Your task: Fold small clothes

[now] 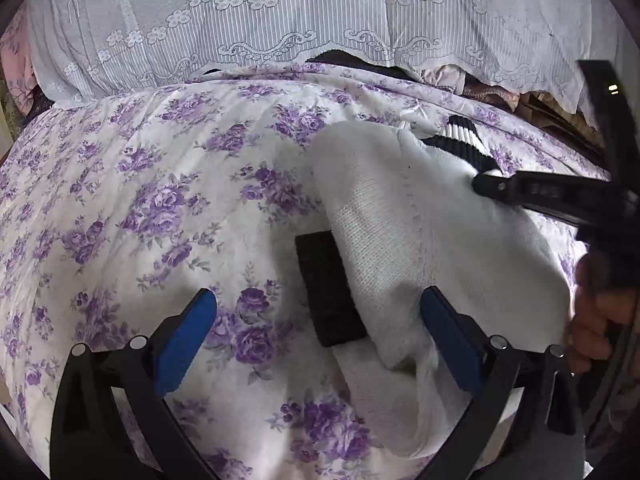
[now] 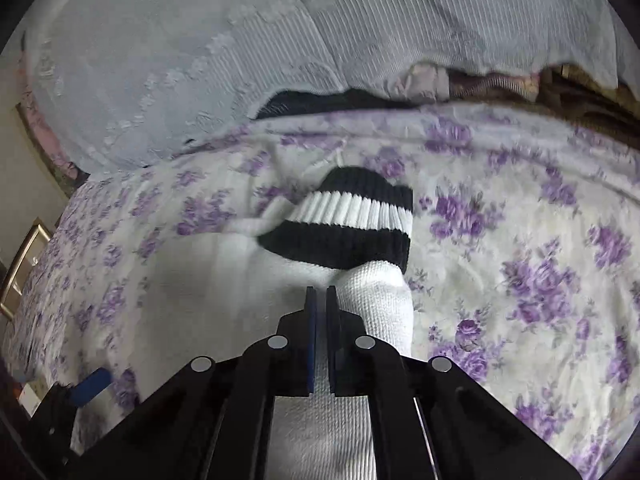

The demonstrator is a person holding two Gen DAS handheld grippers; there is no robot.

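A white knit sweater (image 1: 404, 232) with a black-and-white striped cuff (image 1: 460, 140) lies folded over on the floral bedspread (image 1: 140, 200). A black patch of it (image 1: 328, 288) shows beside the fold. My left gripper (image 1: 318, 308) is open, blue pads either side of the sweater's near edge, holding nothing. My right gripper (image 2: 320, 300) is shut on the white sleeve (image 2: 380, 304) just behind the striped cuff (image 2: 348, 220), lifting it over the sweater; it also shows in the left wrist view (image 1: 486, 182).
A white lace cloth (image 1: 300, 20) covers a pile at the bed's far side, with dark and pink fabrics (image 1: 460, 76) peeking out beneath. A wall and a wooden frame (image 2: 24, 264) stand to the left.
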